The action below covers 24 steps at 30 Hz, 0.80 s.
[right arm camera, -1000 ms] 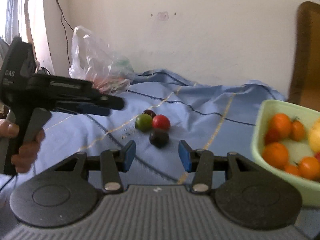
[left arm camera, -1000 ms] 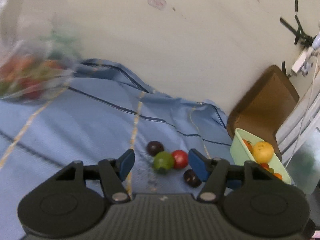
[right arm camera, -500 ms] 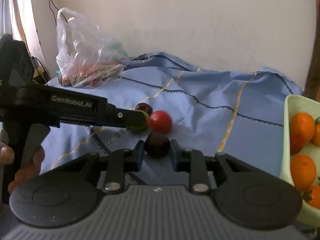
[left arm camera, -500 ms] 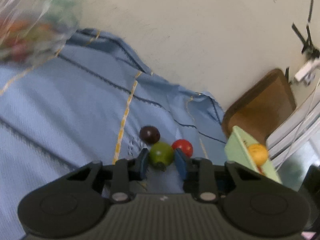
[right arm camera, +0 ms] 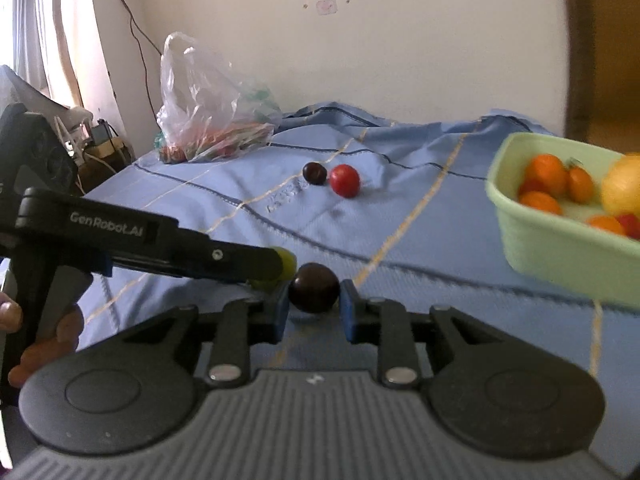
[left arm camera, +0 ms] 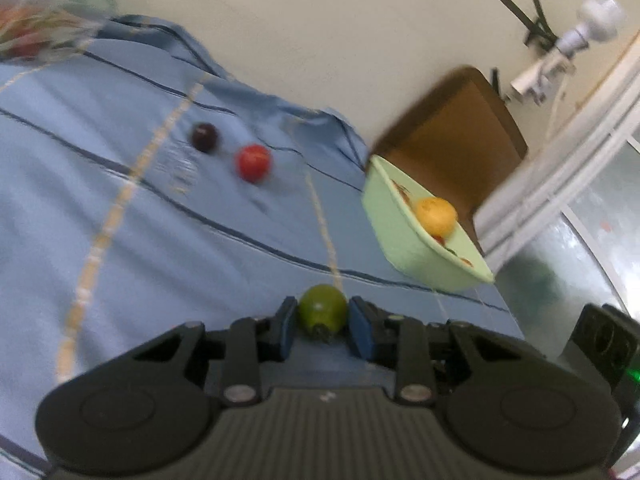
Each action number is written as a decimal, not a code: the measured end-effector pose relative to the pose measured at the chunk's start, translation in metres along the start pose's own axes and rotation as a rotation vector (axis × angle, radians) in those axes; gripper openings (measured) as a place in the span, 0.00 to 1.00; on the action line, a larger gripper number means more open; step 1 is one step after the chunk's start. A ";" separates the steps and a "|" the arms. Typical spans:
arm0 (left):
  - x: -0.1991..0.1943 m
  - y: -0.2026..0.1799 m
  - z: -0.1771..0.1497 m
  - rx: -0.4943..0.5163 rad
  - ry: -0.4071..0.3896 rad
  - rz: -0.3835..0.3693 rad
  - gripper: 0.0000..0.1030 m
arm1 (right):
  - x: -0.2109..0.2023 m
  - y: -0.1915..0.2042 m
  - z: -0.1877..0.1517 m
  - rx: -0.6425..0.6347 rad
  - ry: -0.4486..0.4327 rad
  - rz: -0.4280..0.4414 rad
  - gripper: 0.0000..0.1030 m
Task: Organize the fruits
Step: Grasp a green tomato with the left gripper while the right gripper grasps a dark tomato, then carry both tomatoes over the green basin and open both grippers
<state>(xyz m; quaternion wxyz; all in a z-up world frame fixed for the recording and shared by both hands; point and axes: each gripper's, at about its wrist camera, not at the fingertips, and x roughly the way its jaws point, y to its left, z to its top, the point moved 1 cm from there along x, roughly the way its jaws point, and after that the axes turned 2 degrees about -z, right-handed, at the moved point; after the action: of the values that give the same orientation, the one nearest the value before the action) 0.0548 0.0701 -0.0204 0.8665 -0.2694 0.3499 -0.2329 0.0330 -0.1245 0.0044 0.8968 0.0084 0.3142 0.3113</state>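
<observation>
Fruits first: my left tool (left arm camera: 323,316) clamps the green fruit (left arm camera: 322,312), my right tool (right arm camera: 314,307) the dark plum (right arm camera: 314,293), both lifted for the green basin (right arm camera: 560,240) at frame right.

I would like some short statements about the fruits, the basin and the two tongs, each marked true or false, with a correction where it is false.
1. The left tongs are shut on a green fruit. True.
2. The right tongs hold the red fruit. False: they are shut on a dark plum; the red fruit lies on the blue cloth.
3. A second dark fruit lies beside the red fruit. True.
4. The green basin is empty. False: it holds orange, yellow and red fruits.
5. A plastic bag sits at the far end of the cloth. True.
</observation>
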 end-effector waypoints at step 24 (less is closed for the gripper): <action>0.157 -0.116 0.086 0.162 0.018 0.018 0.28 | -0.022 -0.129 0.038 0.115 -0.290 -0.359 0.35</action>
<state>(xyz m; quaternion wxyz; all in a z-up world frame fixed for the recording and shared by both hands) 0.1948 -0.0837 0.0300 0.8843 -0.1934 0.3401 -0.2549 0.1122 -0.2341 0.0199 0.9716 0.0482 0.1957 0.1240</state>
